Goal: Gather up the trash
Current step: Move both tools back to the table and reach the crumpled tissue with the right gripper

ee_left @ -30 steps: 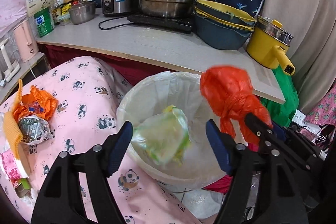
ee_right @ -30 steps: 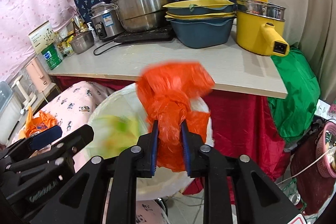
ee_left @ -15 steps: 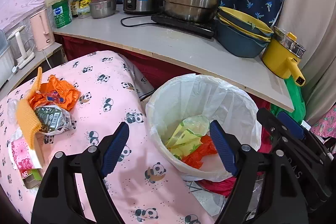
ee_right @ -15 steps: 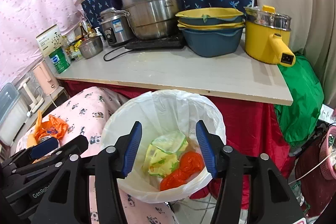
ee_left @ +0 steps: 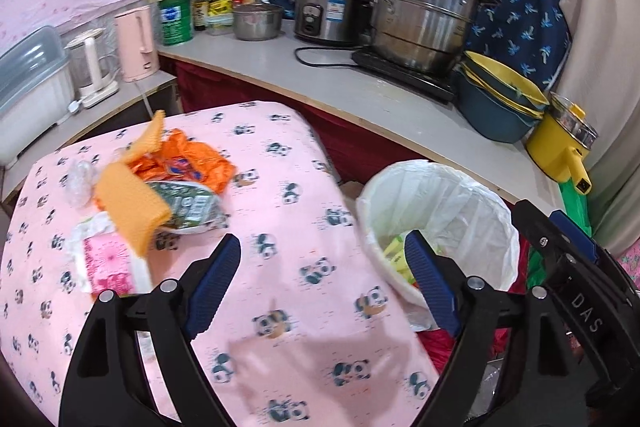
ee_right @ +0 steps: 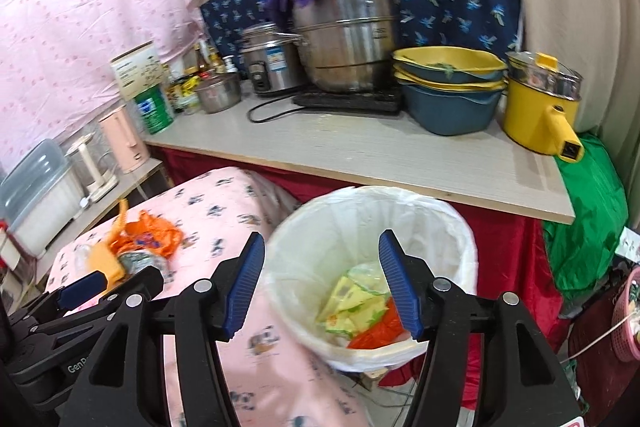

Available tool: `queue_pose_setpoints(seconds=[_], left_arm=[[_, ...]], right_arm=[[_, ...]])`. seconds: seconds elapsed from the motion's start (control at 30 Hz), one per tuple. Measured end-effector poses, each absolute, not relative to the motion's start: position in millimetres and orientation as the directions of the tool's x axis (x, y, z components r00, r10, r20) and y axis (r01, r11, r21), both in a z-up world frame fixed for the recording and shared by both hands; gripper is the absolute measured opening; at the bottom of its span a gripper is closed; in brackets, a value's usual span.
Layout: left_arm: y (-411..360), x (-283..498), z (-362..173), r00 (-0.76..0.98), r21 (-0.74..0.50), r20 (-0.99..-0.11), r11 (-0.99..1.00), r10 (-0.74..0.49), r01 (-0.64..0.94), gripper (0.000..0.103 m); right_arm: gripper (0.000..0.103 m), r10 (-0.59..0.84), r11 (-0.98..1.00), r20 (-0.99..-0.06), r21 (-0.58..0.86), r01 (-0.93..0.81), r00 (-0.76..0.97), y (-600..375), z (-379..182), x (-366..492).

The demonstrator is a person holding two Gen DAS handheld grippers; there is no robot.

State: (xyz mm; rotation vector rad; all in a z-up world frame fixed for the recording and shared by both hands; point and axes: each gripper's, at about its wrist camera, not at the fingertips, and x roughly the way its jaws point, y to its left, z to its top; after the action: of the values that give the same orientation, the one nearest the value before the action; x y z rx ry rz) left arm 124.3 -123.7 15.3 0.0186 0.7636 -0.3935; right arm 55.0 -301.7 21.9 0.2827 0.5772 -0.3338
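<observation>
A white-lined trash bin [ee_left: 472, 203] [ee_right: 400, 215] stands right of the pink panda-print table [ee_left: 280, 187]. It holds a yellow-green wrapper [ee_right: 352, 301] and a red-orange bag [ee_right: 378, 329]. A trash pile lies on the table's left: an orange wrapper [ee_left: 192, 163], a yellow sponge cloth [ee_left: 132, 203], a green foil packet [ee_left: 188, 203] and a pink paper packet [ee_left: 106, 259]. My left gripper [ee_left: 324, 285] is open and empty above the table, right of the pile. My right gripper [ee_right: 322, 283] is open and empty above the bin's left rim.
A counter [ee_right: 360, 147] behind the bin carries steel pots [ee_right: 344, 35], stacked blue and yellow basins [ee_right: 448, 87] and a yellow electric pot [ee_right: 540, 107]. A green bag [ee_right: 588, 211] hangs at the right. A pink kettle [ee_left: 136, 43] stands on a shelf at the left.
The right gripper opened and the red-orange bag dropped into the bin beside the yellow-green wrapper. Both grippers then swung left, the left one from over the bin to over the table.
</observation>
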Motion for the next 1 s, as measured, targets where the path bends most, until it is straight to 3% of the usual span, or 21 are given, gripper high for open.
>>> queue_pose_setpoints(seconds=[0.57, 1.0], left_arm=[[30.0, 120.0, -9.5, 0.655, -0.151, -0.739, 0.986, -0.158, 0.068, 0.084], [112.5, 105.1, -52.1, 0.584, -0.148, -0.809, 0.985, -0.070, -0.087, 0.084]], right_arm=[[0.062, -0.044, 0.971, -0.606, 0.159, 0.176, 0.794, -181.1, 16.7, 75.5], [0.062, 0.080, 0.988, -0.710, 0.150, 0.039, 0.700, -106.4, -38.4, 77.1]])
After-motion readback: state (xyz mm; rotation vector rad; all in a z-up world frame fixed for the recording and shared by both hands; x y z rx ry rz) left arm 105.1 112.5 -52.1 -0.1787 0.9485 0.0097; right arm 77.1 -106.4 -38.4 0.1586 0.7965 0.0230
